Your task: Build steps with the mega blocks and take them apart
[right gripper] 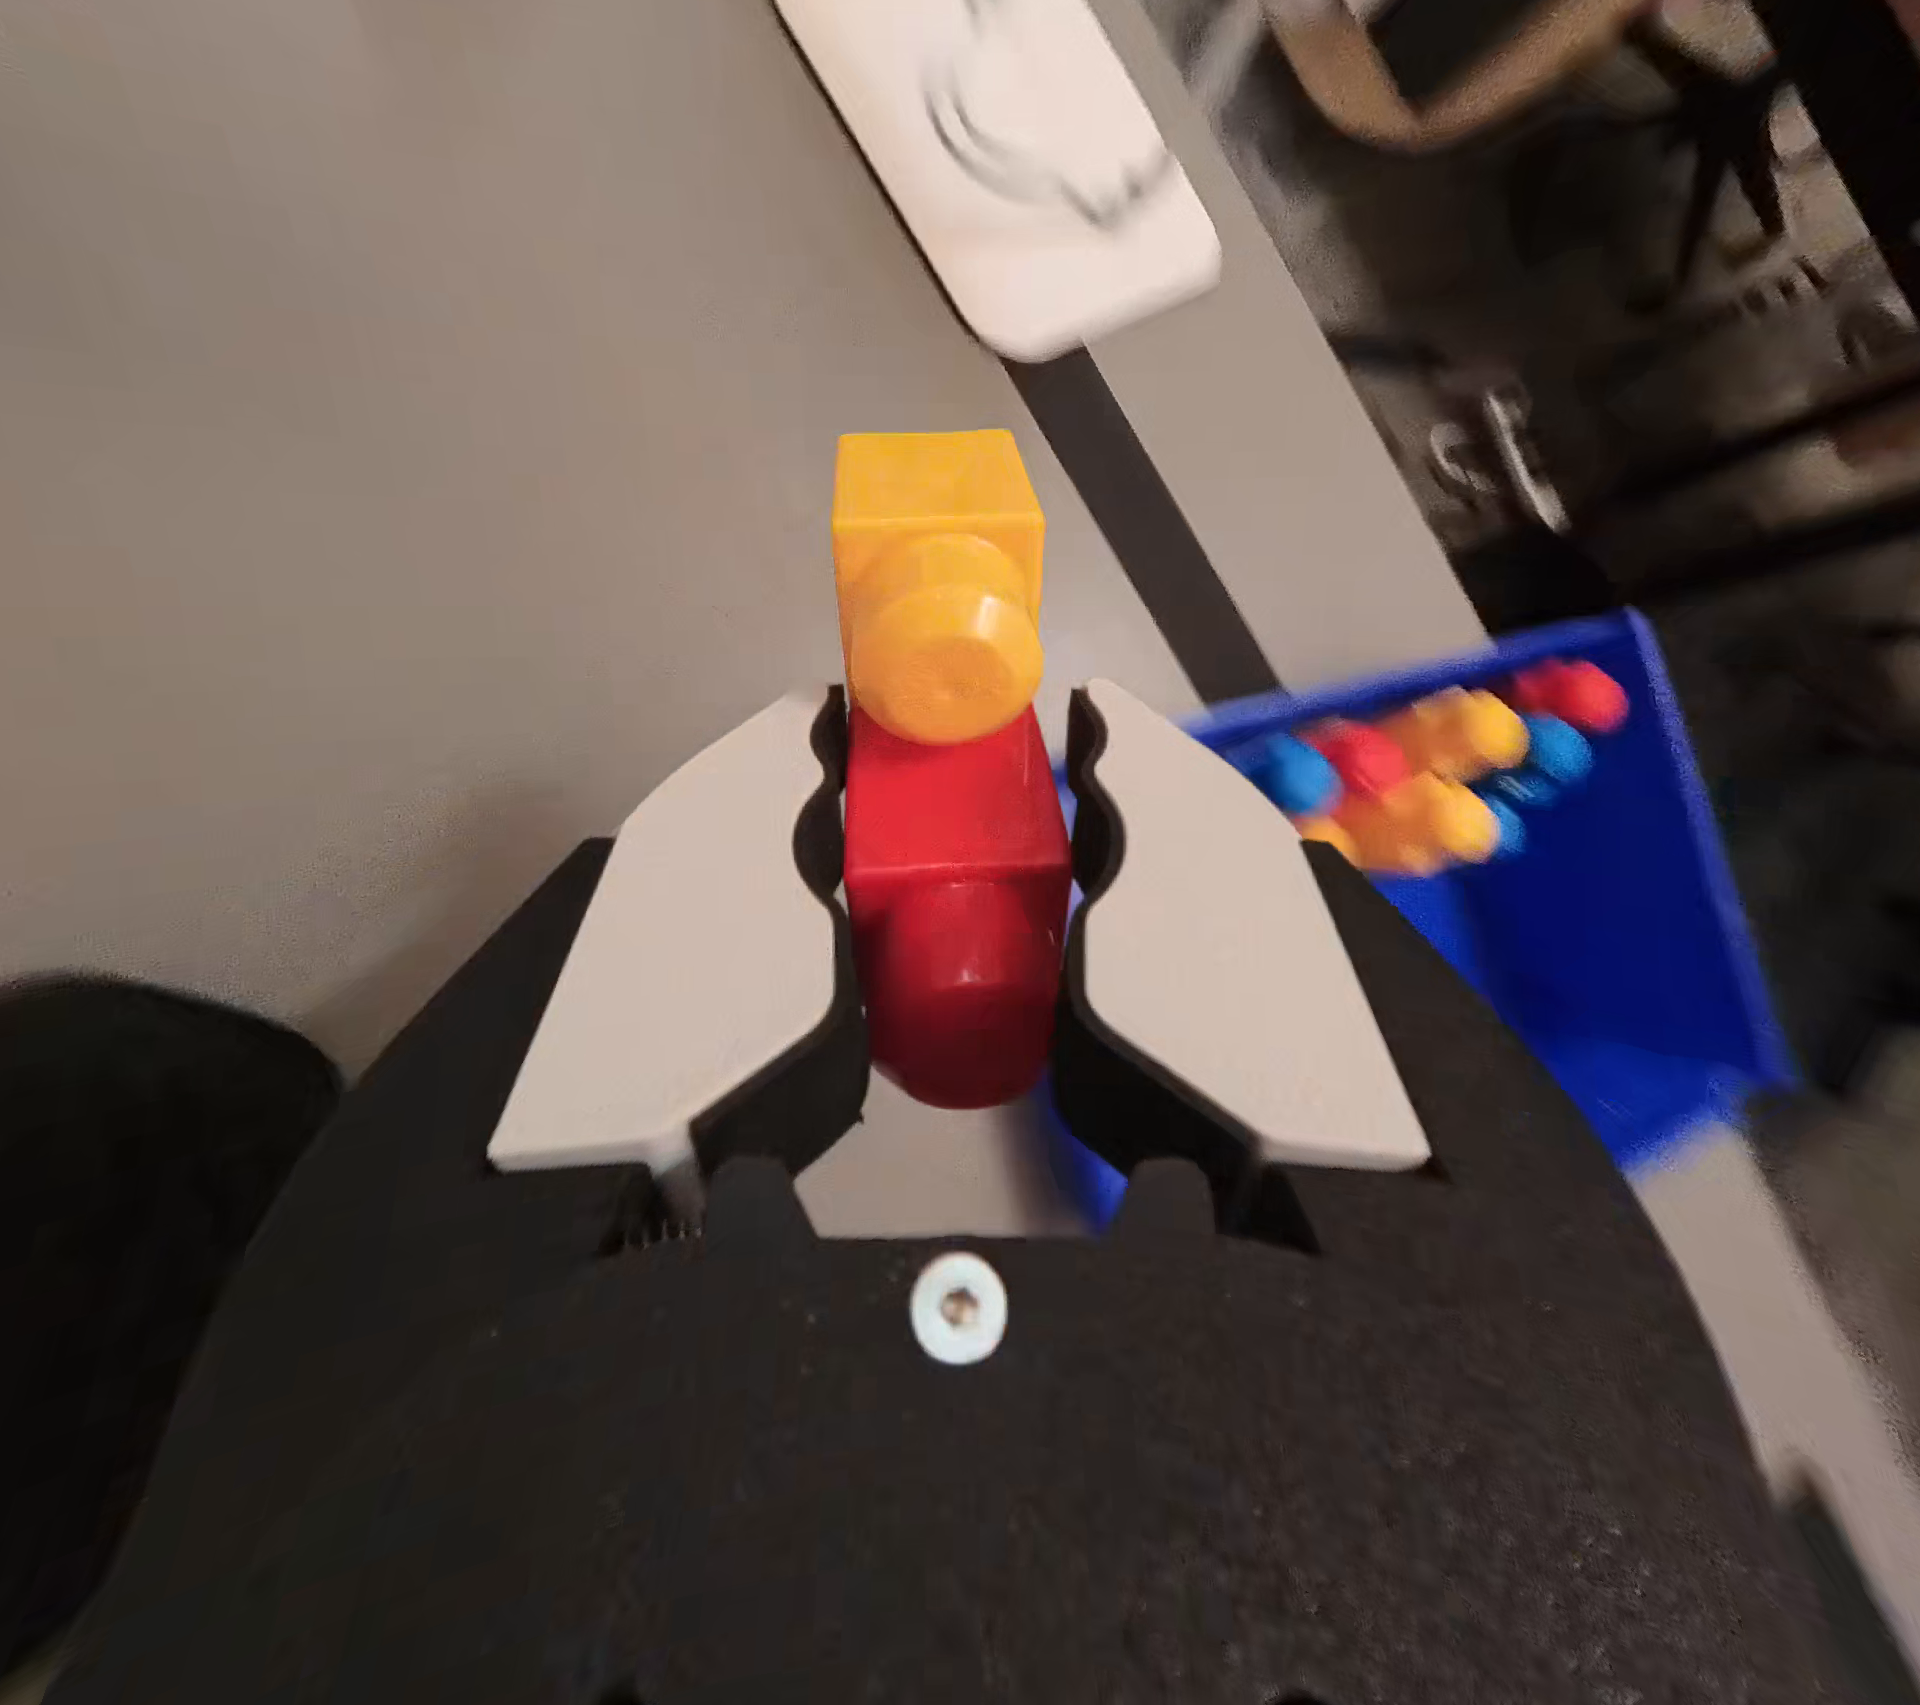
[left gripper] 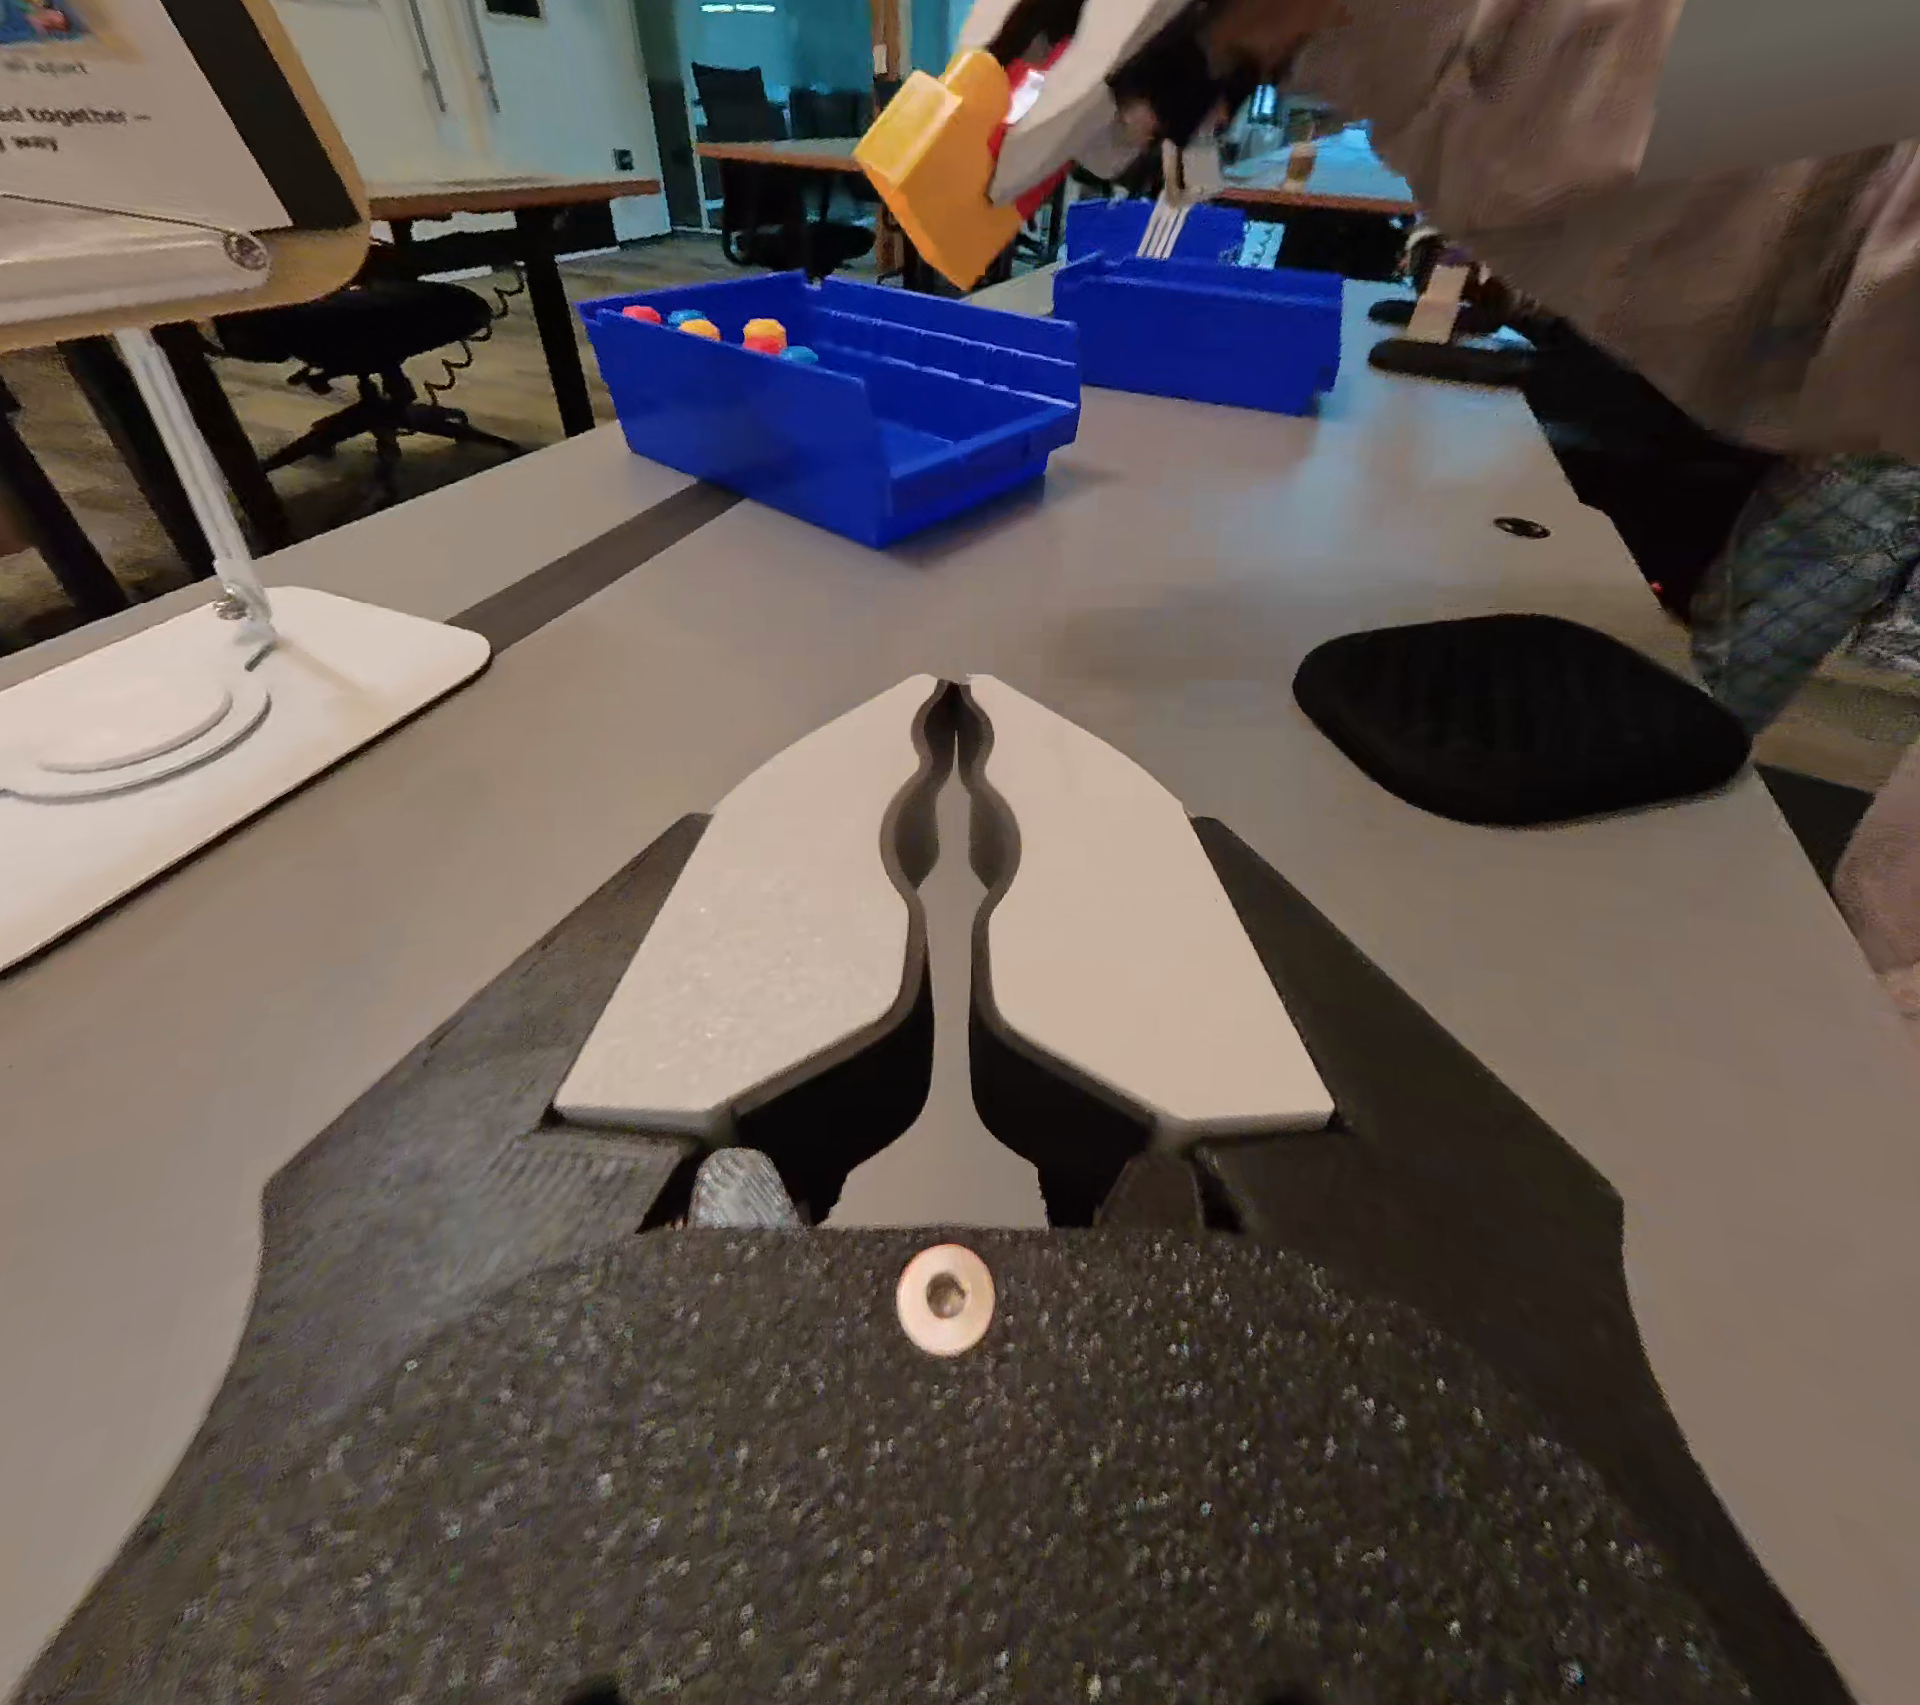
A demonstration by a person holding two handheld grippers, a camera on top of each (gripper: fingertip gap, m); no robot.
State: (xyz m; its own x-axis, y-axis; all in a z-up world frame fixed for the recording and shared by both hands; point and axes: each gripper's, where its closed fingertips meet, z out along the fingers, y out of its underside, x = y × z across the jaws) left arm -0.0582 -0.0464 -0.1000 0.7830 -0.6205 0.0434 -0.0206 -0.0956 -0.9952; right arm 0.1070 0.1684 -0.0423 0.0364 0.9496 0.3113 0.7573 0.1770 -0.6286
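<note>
a: right gripper [right gripper: 956, 725] first. its fingers [right gripper: 717, 928] are clenched on the red block [right gripper: 951, 834], with the yellow block [right gripper: 935, 533] stuck to its far end. the pair is held in the air above the grey counter [right gripper: 364, 305].

b: left gripper [left gripper: 954, 699]?

a: fingers [left gripper: 769, 928] pressed together at the tips, grasping nothing, low over the counter.

b: step?

a: my reading: two blocks joined, either mid-build or being carried to come apart. can't say which. next move needs either a third block from the blue bin [left gripper: 831, 429], or the left fingers parting to take the yellow end and pull.

b: unclear items?

a: the bin's blocks [right gripper: 1434, 782] are blurred in the right wrist view, so no count. the joint between red and yellow is hidden behind a stud. a second blue bin [left gripper: 1195, 346] is partly blocked by the right gripper. the black pad [left gripper: 1517, 720] is empty.
</note>
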